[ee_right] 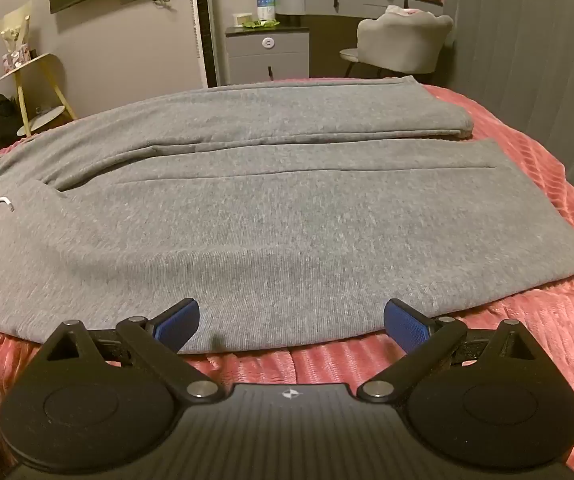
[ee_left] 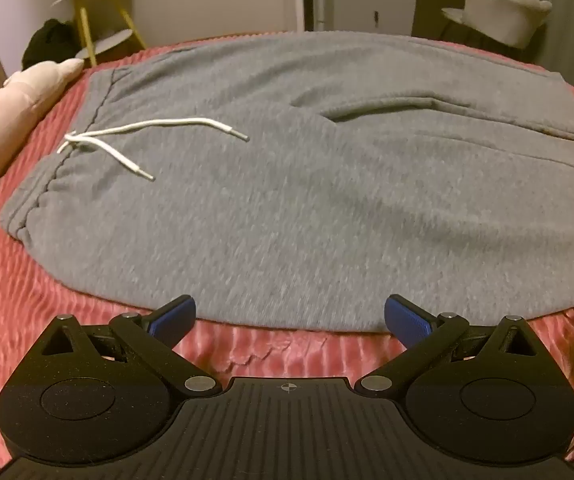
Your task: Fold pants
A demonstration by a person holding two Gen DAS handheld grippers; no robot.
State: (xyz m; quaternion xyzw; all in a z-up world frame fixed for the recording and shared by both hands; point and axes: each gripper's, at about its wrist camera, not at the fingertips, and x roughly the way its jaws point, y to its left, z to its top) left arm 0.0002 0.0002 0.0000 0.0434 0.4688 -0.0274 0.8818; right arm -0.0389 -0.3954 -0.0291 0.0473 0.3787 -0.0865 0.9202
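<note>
A pair of grey sweatpants [ee_left: 287,184] is lying spread out flat across a pink ribbed bedspread [ee_left: 27,320], the waistband sitting at the left end and both legs running off to the right. The white drawstring [ee_left: 127,140] is trailing loose over the cloth just inside the waistband, its two tipped ends resting apart from each other. The far leg is lying alongside the near one, with a dark fold showing where they part at the crotch, and the two cuffs are ending near the right edge of the bed. The left gripper [ee_left: 290,316] is hovering over the near edge of the pants close to the waist end, its blue-padded fingers [ee_left: 175,318] spread wide with nothing between them but the hem below. The right gripper [ee_right: 291,318] is hanging over the same near edge further along the leg, its own blue pads [ee_right: 405,324] standing just as far apart and gripping nothing. Both are tilting downward toward the fabric, and I cannot tell whether the pads are touching it. A pale pink pillow [ee_left: 11,112] is resting beside the waistband at the left. Beyond the bed a yellow-legged side table [ee_right: 35,92], a grey cabinet [ee_right: 269,54] and a grey upholstered chair [ee_right: 403,42] are standing against the walls.
</note>
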